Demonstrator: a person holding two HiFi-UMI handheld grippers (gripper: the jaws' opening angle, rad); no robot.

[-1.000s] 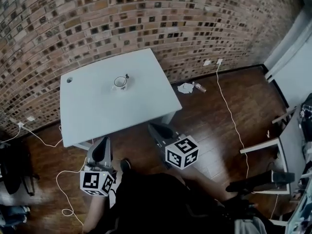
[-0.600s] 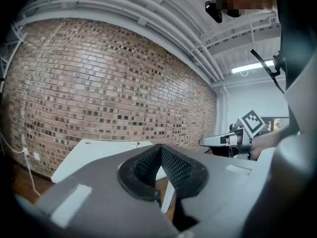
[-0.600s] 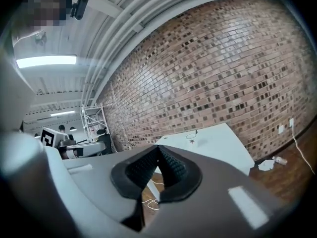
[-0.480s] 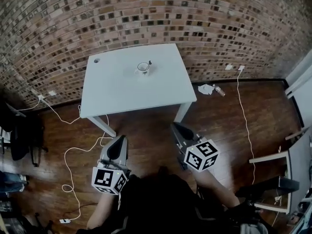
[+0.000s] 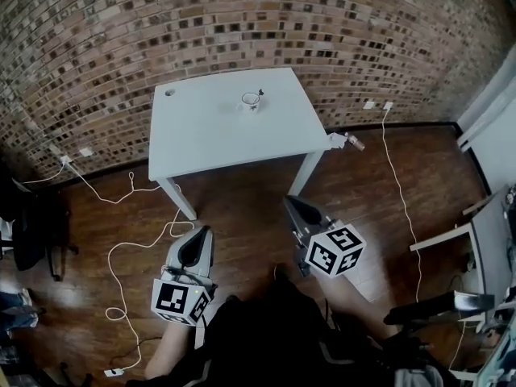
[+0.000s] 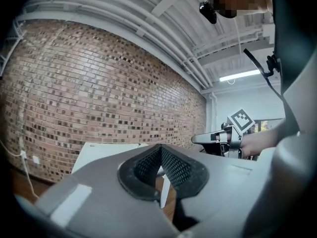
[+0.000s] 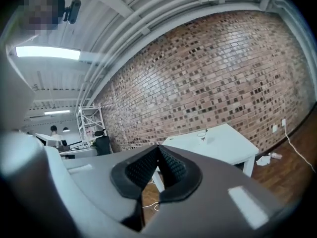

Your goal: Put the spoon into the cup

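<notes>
A small white cup stands near the far edge of the white table. The dark spoon handle sticks up at its right rim; too small to tell if it stands inside. Both grippers hang over the wooden floor, well short of the table. My left gripper is shut and holds nothing; its pads meet at the tip. My right gripper is likewise shut and bare, with pads together. The right gripper view shows the cup far off on the table.
A brick wall backs the table. White cables loop over the floor at left, and another runs along the right. A crumpled white thing lies by the table's right leg. A dark chair stands left, white furniture right.
The table and cup have receded toward the top of the head view. Both grippers, earlier near the table's front edge, are now farther back over the floor. Both stayed shut.
</notes>
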